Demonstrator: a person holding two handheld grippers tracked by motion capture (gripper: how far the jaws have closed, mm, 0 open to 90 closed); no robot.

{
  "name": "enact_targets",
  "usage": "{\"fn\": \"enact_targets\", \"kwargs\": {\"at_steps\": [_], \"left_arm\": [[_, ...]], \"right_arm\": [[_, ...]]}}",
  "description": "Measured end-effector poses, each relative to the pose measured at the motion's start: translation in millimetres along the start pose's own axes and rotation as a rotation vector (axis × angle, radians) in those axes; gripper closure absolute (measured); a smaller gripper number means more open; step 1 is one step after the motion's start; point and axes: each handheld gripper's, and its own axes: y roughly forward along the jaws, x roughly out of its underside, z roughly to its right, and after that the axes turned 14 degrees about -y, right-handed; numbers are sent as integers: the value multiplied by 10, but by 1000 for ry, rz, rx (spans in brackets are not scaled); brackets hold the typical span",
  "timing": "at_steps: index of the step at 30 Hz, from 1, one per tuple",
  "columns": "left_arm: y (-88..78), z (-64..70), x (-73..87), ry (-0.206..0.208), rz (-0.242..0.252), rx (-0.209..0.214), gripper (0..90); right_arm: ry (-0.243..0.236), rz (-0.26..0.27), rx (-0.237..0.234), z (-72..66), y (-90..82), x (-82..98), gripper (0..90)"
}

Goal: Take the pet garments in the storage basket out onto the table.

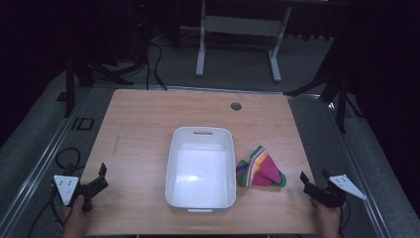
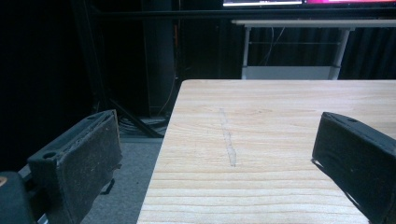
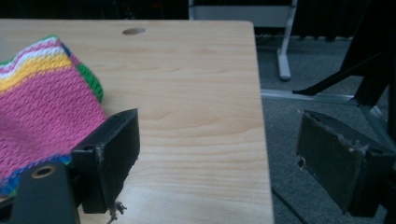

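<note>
The left gripper (image 1: 101, 179) and right gripper (image 1: 312, 184) are hovering at the table's (image 1: 143, 114) near corners, jaws released and empty. The knitted striped cloth (image 1: 261, 168) is lying just beside the white plastic bin (image 1: 200, 202), possibly touching it. A shallow pinch risks snagging one layer.

The white tub (image 1: 200, 168) stands in the middle of the table (image 1: 143, 119) and blocks the direct way across. The knitted cloth (image 1: 261, 168) lies just beside its right wall. The left side and the far part of the table are free for passing.
</note>
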Motion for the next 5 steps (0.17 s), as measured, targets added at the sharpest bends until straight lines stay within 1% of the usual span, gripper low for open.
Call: {"fn": "enact_targets", "kwargs": {"at_steps": [1,2,3,4,5], "left_arm": [[0,-1,0,0,-1,1,18],[1,-1,-1,-2,-2,1,18],[1,-2,-1,-1,-2,1,18],[1,-1,-1,-1,-2,1,18],[2,0,-1,0,-2,0,18]], "right_arm": [[7,9,3,7,-7,3,139],[18,13,-5,19,-7,7,139],[24,10,-2,24,-9,9,139],[26,12,2,27,-11,9,139],[27,14,-4,31,-8,10,139]]}}
